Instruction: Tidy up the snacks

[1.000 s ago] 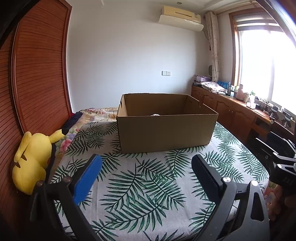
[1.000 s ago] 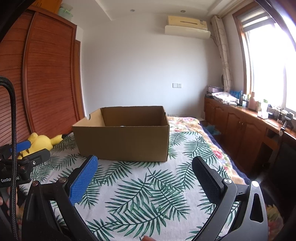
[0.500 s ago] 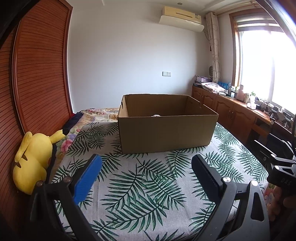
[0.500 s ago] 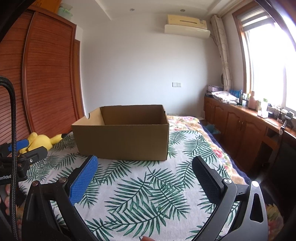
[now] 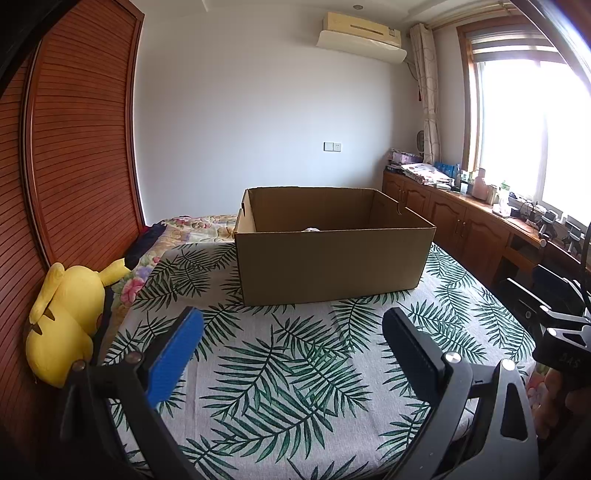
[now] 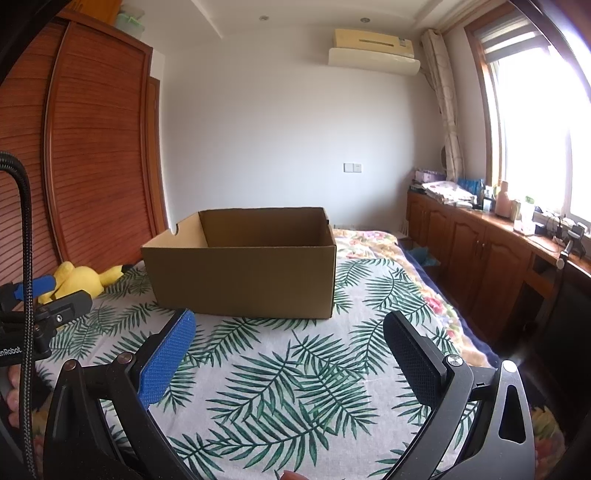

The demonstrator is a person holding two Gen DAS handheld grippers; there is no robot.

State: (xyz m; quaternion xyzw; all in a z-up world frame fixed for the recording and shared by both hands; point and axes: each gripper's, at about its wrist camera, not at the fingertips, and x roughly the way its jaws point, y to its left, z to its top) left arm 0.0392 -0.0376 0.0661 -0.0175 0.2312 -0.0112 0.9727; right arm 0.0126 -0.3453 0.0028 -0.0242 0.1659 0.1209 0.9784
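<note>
Open cardboard box point(image 5: 334, 254) at centre of a bed point(image 5: 288, 369) covered by a palm-leaf sheet; flaps absent from view, interior mostly hidden, only a small pale item point(image 5: 311, 229) visible inside above the box's near wall. No other snack discernible. Left gripper point(image 5: 291, 332) in front of the box, above the sheet, fingers spread wide apart, nothing between them; blue pad point(image 5: 177, 354) on one finger, black pad on the other. Right gripper point(image 6: 288, 334) likewise in front of the box, toward its right corner, fingers wide apart and empty. Yellow plush toy point(image 5: 64, 321) left of the box, against a slatted wooden wardrobe point(image 5: 70, 155). Wooden cabinets point(image 5: 476, 229) right of the box, beneath a window. Air conditioner point(image 5: 360, 31) on the wall behind the box.
</note>
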